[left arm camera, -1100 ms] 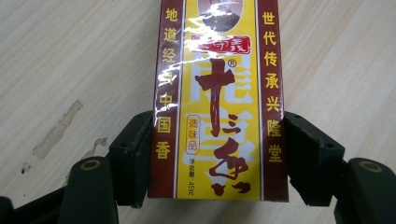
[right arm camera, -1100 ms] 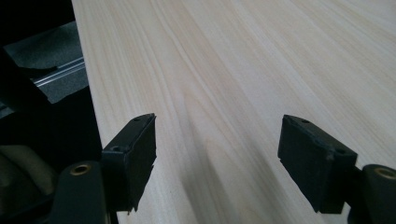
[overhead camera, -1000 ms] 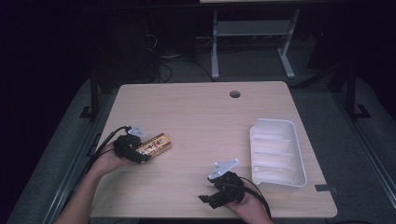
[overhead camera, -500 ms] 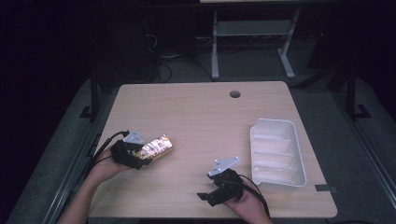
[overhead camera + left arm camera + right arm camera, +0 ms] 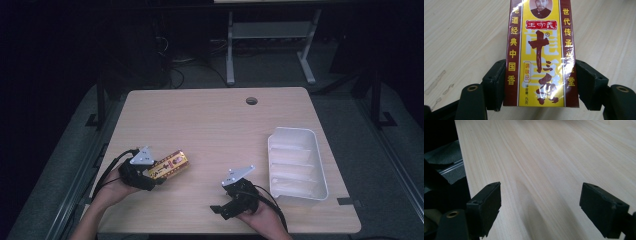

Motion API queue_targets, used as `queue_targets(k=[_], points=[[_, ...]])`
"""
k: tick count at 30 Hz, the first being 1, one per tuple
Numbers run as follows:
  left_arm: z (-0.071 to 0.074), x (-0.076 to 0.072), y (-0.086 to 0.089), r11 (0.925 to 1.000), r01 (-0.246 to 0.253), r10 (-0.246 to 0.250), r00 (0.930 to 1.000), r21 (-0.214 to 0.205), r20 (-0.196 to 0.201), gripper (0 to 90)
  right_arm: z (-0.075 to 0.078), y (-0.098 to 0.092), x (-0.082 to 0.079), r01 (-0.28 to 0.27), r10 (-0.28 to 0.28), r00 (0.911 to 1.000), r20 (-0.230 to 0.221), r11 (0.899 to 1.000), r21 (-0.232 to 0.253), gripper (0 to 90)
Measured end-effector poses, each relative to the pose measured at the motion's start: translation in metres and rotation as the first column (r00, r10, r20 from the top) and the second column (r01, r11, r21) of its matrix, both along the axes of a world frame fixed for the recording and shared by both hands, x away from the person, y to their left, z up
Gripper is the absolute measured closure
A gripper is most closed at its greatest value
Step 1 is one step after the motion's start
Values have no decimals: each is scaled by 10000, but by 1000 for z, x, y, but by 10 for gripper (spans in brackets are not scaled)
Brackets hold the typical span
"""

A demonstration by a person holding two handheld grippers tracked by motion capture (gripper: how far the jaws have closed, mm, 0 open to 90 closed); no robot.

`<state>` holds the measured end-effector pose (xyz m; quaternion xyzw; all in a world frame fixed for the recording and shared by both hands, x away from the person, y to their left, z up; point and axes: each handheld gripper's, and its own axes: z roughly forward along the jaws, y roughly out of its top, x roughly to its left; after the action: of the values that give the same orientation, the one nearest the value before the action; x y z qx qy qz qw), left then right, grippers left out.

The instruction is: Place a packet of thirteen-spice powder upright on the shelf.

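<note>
left gripper [image 5: 150, 176] and clamped seasoning box [image 5: 169, 166] drawn nearer, seemingly lifted

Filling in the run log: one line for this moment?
left gripper: shut on seasoning packet | right gripper: open, over table | white tray: untouched

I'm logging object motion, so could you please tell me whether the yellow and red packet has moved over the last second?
Yes: the yellow and red packet shifted slightly toward the table's near edge.

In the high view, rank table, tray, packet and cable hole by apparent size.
1. Table
2. Tray
3. Packet, its near end held in the left gripper, so part may be hidden
4. Cable hole
</note>
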<state>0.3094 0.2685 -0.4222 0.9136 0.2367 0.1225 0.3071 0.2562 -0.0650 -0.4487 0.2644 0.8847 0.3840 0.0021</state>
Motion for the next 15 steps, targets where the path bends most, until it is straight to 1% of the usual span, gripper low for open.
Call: queue_targets(k=[4,6,8,9,11,15], points=[[1,-5,-3,9999,76,-75,9999,-93,107,322,1,-1,0,51,-51,10000,12,10000,57,172],[2,-12,-7,9997,193,-189,9994,-122,301,322,2,-2,-1,60,-60,10000,54,9999,118,172],[2,-15,-10,9996,268,-263,9989,-131,377,322,3,-2,-1,102,-103,9999,78,9998,180,172],[2,-17,-11,9995,264,-257,9989,-177,390,322,3,-3,-1,137,-138,9999,15,9996,236,172],[1,-21,-14,9992,365,-359,9983,-141,459,322,4,-3,-1,161,-161,9999,-6,9995,275,173],[0,-29,-19,9988,455,-443,9974,-190,575,322,4,-4,0,206,-203,9997,-113,9995,253,172]])
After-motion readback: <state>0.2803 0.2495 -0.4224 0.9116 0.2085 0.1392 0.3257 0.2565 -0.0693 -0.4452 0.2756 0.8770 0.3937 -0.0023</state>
